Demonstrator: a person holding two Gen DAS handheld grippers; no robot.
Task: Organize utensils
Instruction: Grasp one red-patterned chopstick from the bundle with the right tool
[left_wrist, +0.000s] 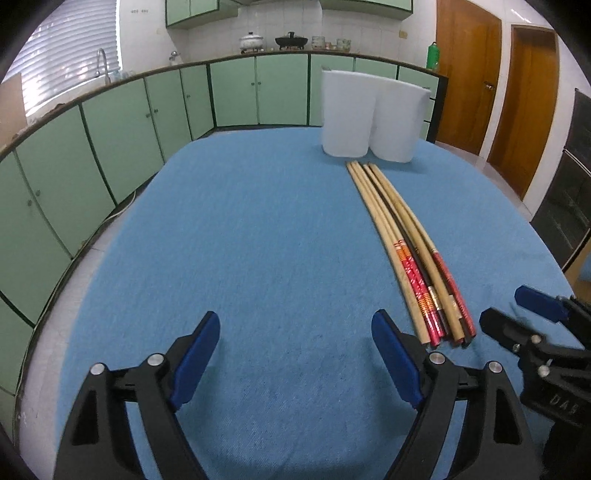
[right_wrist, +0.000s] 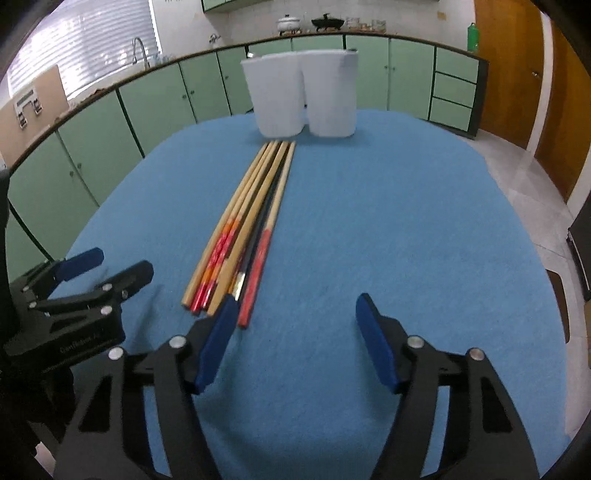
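A bundle of long wooden chopsticks (left_wrist: 406, 254) with red and orange patterned handle ends lies on the blue cloth-covered counter (left_wrist: 258, 240), and all the sticks are side by side and touching. I count about six, but the exact number is hard to tell where they overlap. Their long axis runs away from the cameras: the thick, decorated ends are near the claws, and the thin plain tips point to two tall white cup-shaped holders (left_wrist: 373, 118) which stand upright at the far side of the counter, touching each other. The tips end just in front of the holders. I think the sticks are laid this way so that each one can be taken by its handle end and then put into a holder.

The left claw (left_wrist: 295, 354) has its blue-padded jaws wide apart, with only bare cloth between them; the chopsticks are just to its right. The right claw (right_wrist: 295, 339) is also spread, somewhat less wide, and holds nothing. In the right wrist view its left blue pad (right_wrist: 218, 343) is very near to the handle ends of the bundle, maybe touching the outer red stick, but I cannot tell this for sure. Both claws point downward to the counter, one on each side of the near ends, which seems a preparation for the first pick.
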